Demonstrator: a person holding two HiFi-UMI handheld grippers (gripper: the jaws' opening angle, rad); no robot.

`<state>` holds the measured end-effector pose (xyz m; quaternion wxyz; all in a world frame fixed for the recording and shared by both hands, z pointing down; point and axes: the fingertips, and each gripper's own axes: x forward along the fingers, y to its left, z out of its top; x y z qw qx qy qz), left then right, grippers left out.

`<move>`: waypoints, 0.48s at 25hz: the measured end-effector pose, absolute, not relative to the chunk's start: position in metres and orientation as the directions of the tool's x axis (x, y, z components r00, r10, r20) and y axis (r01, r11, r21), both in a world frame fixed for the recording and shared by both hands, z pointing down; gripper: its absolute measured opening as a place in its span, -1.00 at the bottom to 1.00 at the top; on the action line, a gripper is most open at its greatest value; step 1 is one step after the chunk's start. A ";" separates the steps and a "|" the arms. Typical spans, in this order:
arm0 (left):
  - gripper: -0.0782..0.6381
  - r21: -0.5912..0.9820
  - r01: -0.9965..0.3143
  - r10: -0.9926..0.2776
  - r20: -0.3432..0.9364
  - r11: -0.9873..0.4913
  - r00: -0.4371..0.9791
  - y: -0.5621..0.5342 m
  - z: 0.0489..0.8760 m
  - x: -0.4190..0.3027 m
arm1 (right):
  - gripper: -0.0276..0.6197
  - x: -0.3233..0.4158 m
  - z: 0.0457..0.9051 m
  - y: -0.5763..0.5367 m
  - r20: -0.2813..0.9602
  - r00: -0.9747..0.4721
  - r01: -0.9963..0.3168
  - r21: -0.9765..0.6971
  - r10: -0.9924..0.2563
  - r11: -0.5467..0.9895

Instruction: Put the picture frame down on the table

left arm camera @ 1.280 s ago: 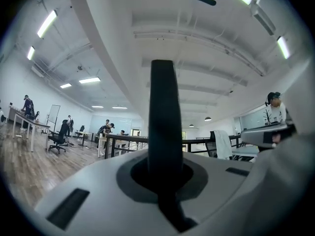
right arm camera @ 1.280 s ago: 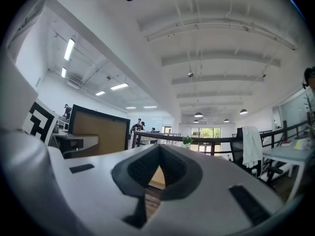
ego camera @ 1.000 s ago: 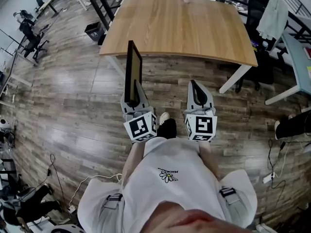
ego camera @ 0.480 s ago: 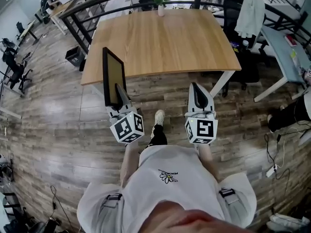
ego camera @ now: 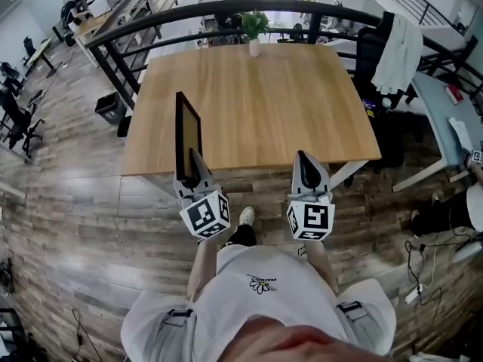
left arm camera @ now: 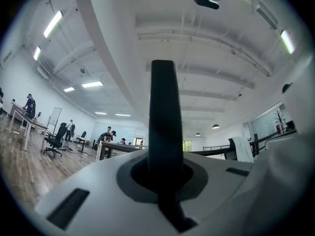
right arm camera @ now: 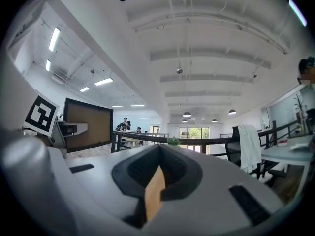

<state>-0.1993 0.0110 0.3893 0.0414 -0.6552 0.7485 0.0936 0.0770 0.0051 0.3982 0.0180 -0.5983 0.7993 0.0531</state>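
Brought forward since 1 second ago, the black-rimmed brown picture frame (ego camera: 187, 136) is clamped upright in the left gripper (ego camera: 194, 160) — over the near edge of the light wooden table (ego camera: 272, 96); the right gripper (ego camera: 305, 163) is narrowed, empty.

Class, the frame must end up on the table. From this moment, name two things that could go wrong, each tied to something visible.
1. The picture frame stands upright, gripped only at its bottom edge by the left gripper, so it may tip or slip.
2. It hovers by the near edge of the table; set down there, it could fall off.
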 end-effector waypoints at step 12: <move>-0.72 -0.004 -0.999 -0.982 -0.182 0.054 -0.052 -0.175 0.373 -0.210 | -0.88 0.024 0.378 -0.192 -0.107 -0.314 -0.948 0.096 -0.943 0.305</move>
